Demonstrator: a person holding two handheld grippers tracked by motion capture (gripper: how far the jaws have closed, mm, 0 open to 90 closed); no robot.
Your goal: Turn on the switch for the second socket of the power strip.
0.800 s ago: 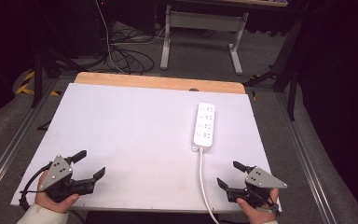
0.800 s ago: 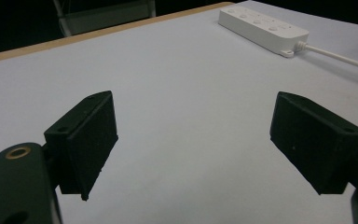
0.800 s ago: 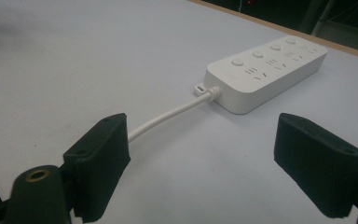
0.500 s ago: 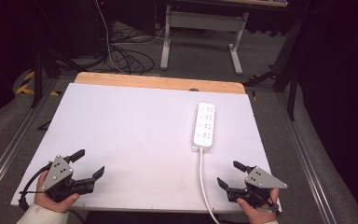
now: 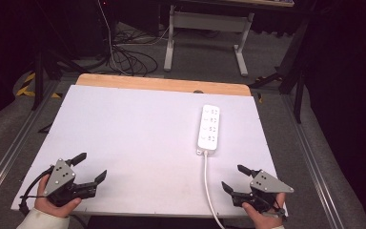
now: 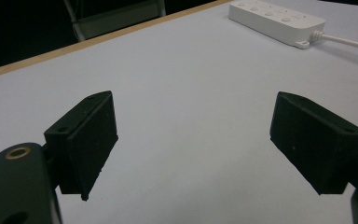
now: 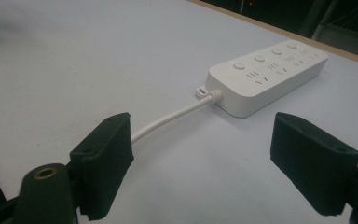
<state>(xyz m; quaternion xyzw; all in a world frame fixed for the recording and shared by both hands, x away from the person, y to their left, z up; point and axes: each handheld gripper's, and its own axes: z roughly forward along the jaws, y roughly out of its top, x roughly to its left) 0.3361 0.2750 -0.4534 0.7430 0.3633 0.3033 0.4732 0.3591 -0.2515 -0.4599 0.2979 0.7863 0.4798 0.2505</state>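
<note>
Nothing moved, both grippers [image 5: 86, 167] [image 5: 234, 177] open near table [image 5: 138, 124] front edge

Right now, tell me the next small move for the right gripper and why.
Probably ease the right gripper forward toward the power strip. Its jaws stand open with nothing between them, and the strip lies flat just ahead of it, its white cable running back past the gripper to the table edge. The left gripper, also open, sits farther off.

Overhead camera faces forward; both gripper cameras (low, close) share the power strip [image 5: 208, 128].
</note>
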